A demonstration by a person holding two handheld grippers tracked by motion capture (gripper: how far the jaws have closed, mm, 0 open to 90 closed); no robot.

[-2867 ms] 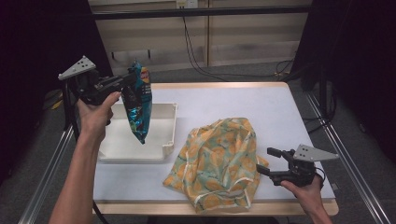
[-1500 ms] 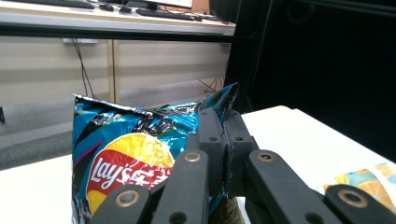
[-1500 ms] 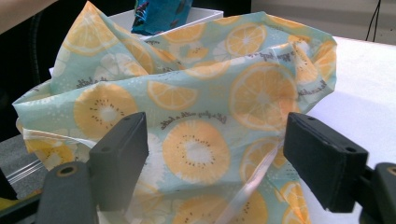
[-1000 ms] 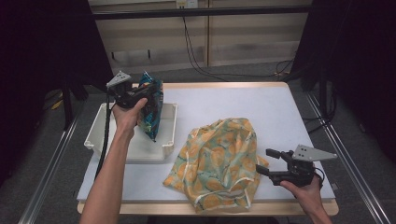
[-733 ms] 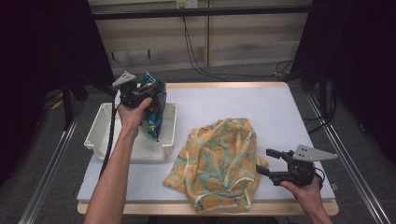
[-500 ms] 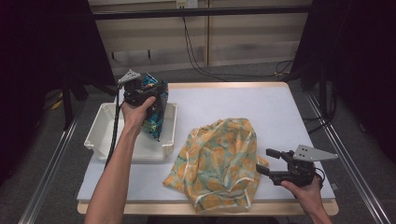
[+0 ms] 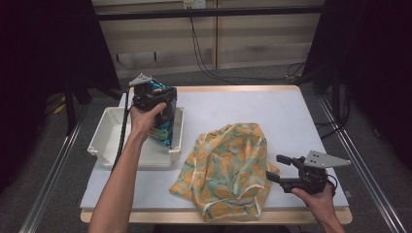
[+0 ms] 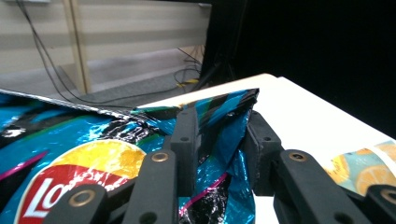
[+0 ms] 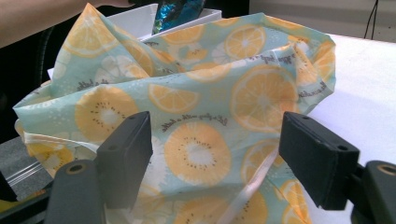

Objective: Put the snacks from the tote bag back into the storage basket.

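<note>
L gripper (image 8: 217, 154) is holding the chip bag (image 7: 164, 127) over the white bin (image 7: 104, 136) at the tabletop's left edge, jaws just opening, bag's crumpled top between them, its lower part hidden behind the bin wall. R gripper (image 9: 219, 158) is idling, spread wide, near the front right corner by the fruit-print bag (image 7: 228, 170).

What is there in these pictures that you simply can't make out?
- Whether the left gripper still pinches the chip bag: its jaws have just been opening, with the foil between them.
- The bag's lower end, high view: behind the white bin's wall.
- The printed name, left gripper view: cut off by the edge.
- What lies under the lemon-print cloth.
</note>
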